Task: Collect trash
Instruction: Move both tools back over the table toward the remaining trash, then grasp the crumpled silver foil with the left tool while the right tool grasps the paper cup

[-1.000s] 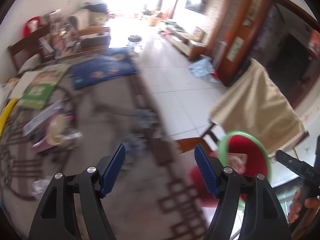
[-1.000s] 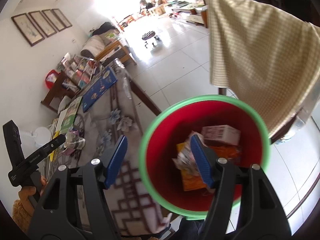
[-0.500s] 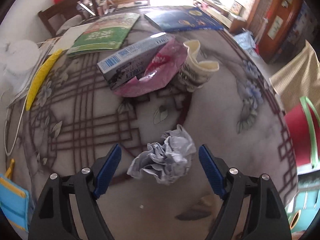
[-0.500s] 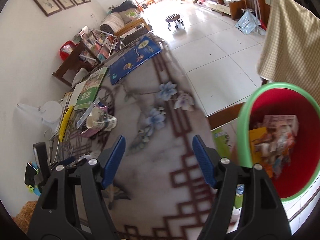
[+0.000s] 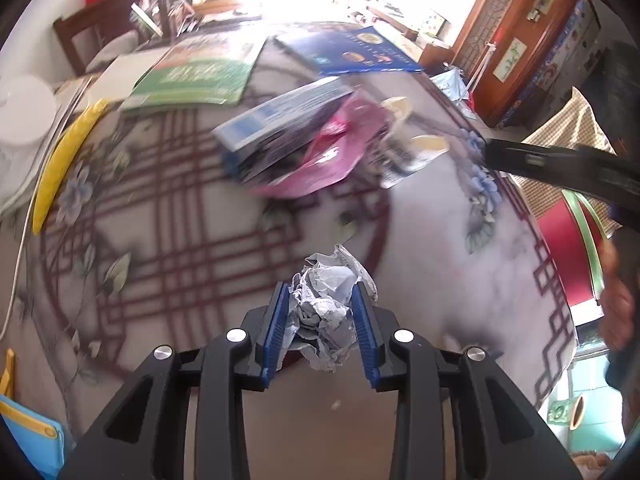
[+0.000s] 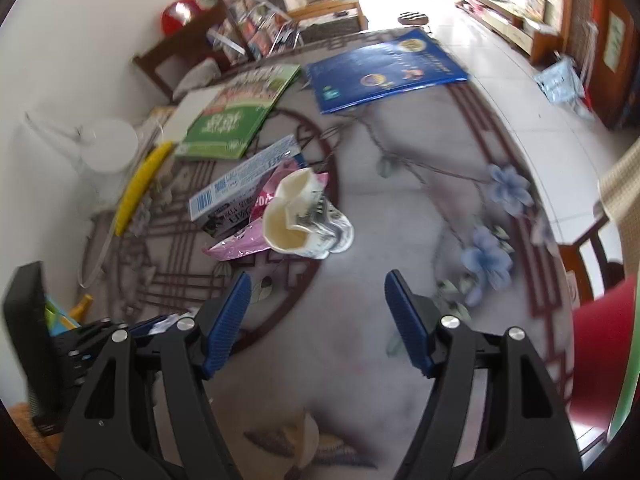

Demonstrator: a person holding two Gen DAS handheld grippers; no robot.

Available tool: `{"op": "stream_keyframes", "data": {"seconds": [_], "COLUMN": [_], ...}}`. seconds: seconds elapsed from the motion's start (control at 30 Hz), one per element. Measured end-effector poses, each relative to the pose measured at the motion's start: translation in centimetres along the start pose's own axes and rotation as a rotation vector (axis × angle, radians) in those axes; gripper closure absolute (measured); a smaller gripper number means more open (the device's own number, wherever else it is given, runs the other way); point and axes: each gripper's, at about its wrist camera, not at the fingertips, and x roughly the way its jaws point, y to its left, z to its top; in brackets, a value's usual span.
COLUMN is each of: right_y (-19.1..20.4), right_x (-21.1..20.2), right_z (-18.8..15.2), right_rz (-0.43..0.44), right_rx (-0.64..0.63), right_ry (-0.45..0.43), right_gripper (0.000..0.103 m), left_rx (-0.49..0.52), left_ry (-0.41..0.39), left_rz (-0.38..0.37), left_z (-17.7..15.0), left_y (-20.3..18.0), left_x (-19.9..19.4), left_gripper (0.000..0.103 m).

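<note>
Crumpled paper (image 5: 325, 312) sits clamped in our left gripper (image 5: 322, 320); our right gripper (image 6: 318, 324), fingers apart, hovers near the crushed cup (image 6: 296, 220).

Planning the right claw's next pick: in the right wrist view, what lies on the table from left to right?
Yellow strip → blue-and-white box → crushed paper cup → blue flower print → red bin at the table's right edge.
</note>
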Motion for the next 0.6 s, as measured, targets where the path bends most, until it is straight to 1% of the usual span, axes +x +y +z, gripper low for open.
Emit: {"op": "stream_keyframes", "data": {"seconds": [0.13, 0.17, 0.2, 0.23, 0.27, 0.3, 0.33, 0.37, 0.4, 0.43, 0.47, 0.5, 0.6], "right_y": [2.0, 2.3, 2.4, 2.6, 2.7, 2.9, 3.1, 3.3, 3.3, 3.3, 3.4, 3.4, 3.2], "right_x": [3.9, 4.7, 5.2, 5.7, 6.2, 6.4, 6.3, 5.9, 5.6, 5.1, 4.5, 3.8, 2.5], "right_z": [0.9, 1.1, 1.2, 1.4, 1.6, 1.7, 1.8, 1.9, 1.9, 1.9, 1.9, 1.8, 1.6], "right_rz": [-0.065, -0.078, -0.090, -0.106, -0.125, -0.141, -0.141, -0.135, -0.132, -0.129, -0.123, -0.111, -0.085], "right_rx": [-0.070, -0.081, -0.091, -0.104, -0.120, -0.136, -0.140, -0.138, -0.137, -0.134, -0.129, -0.122, -0.088], "right_ry": [0.040, 0.046, 0.050, 0.059, 0.072, 0.078, 0.069, 0.054, 0.044, 0.032, 0.022, 0.017, 0.011], "right_gripper": [0.036, 0.038, 0.043, 0.060, 0.064, 0.065, 0.066, 0.066, 0.067, 0.070, 0.096, 0.101, 0.101], "left_rx": [-0.035, -0.046, -0.056, -0.068, -0.074, -0.076, -0.074, -0.070, -0.065, -0.061, -0.056, -0.052, -0.045], "left_ry": [0.032, 0.035, 0.037, 0.040, 0.039, 0.038, 0.034, 0.031, 0.031, 0.035, 0.040, 0.042, 0.052], "left_rz": [0.016, 0.011, 0.006, -0.010, -0.021, -0.035, -0.052, -0.064, -0.080, -0.093, -0.105, -0.113, -0.138], "left_z": [-1.1, -1.3, -1.5, -1.7, -1.9, -2.0, -2.2, -2.3, -2.4, -2.5, -2.6, -2.7, -2.8], "left_y": [2.6, 3.1, 3.6, 4.1, 4.4, 4.6, 4.7, 4.8, 4.9, 4.9, 4.9, 4.9, 4.5], "left_x": [0.5, 0.5, 0.5, 0.5, 0.5, 0.4, 0.3, 0.2, 0.2, 0.3, 0.4, 0.6, 1.3], "left_gripper": [0.070, 0.067, 0.064, 0.065, 0.061, 0.054, 0.049, 0.041, 0.038, 0.037, 0.033, 0.031, 0.031]}}
